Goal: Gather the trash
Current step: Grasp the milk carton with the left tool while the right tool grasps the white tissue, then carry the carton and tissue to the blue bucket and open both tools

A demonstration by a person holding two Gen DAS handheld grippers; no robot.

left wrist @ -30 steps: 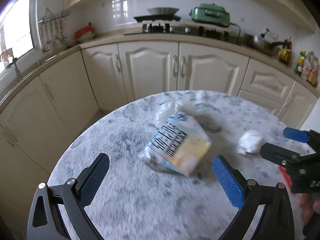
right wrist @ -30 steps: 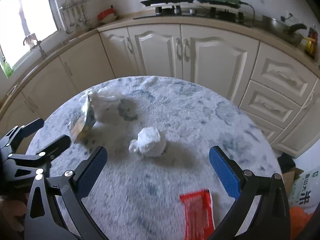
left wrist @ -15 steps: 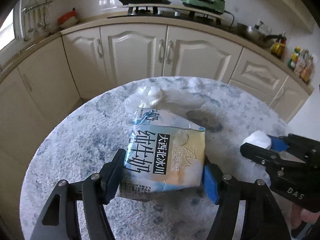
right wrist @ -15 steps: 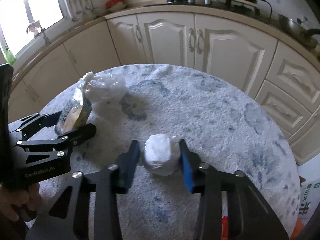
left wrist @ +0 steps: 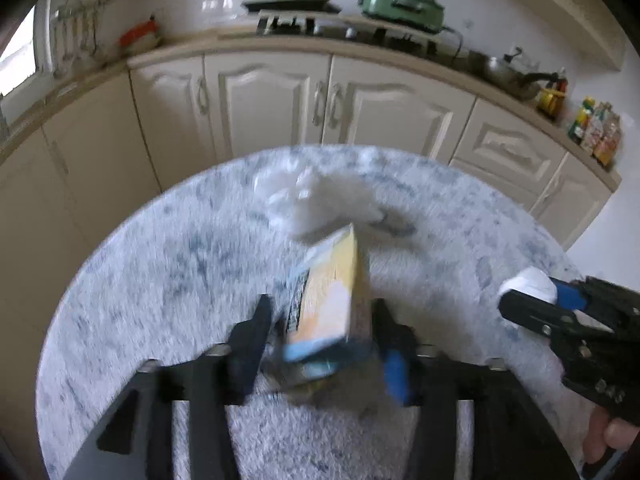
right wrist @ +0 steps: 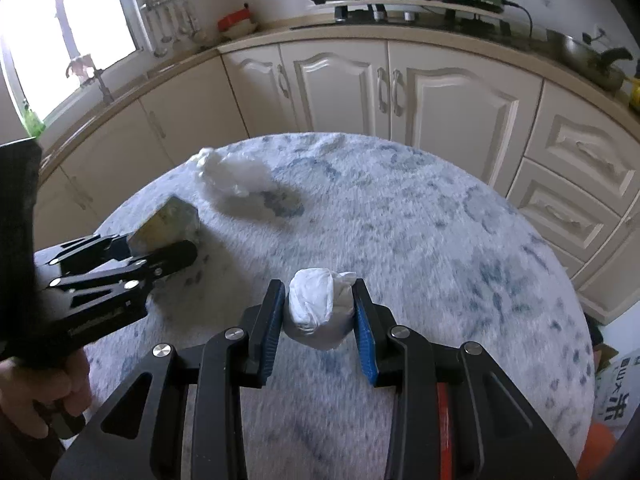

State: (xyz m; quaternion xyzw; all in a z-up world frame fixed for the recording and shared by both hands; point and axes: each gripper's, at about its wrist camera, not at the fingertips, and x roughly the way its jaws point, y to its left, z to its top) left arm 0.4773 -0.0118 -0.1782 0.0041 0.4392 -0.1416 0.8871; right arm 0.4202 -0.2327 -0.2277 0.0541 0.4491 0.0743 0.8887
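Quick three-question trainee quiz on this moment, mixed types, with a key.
1. True or false: the right gripper is shut on the tissue ball.
2. What does the left gripper hold? A) carton B) pan C) bottle
3. Fill in: the crumpled plastic bag lies on the ___, in neither gripper.

Key: 1 true; 2 A; 3 table.

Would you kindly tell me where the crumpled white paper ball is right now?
In the right wrist view the crumpled white paper ball sits low centre, clamped in the right gripper above the grey-blue round table.
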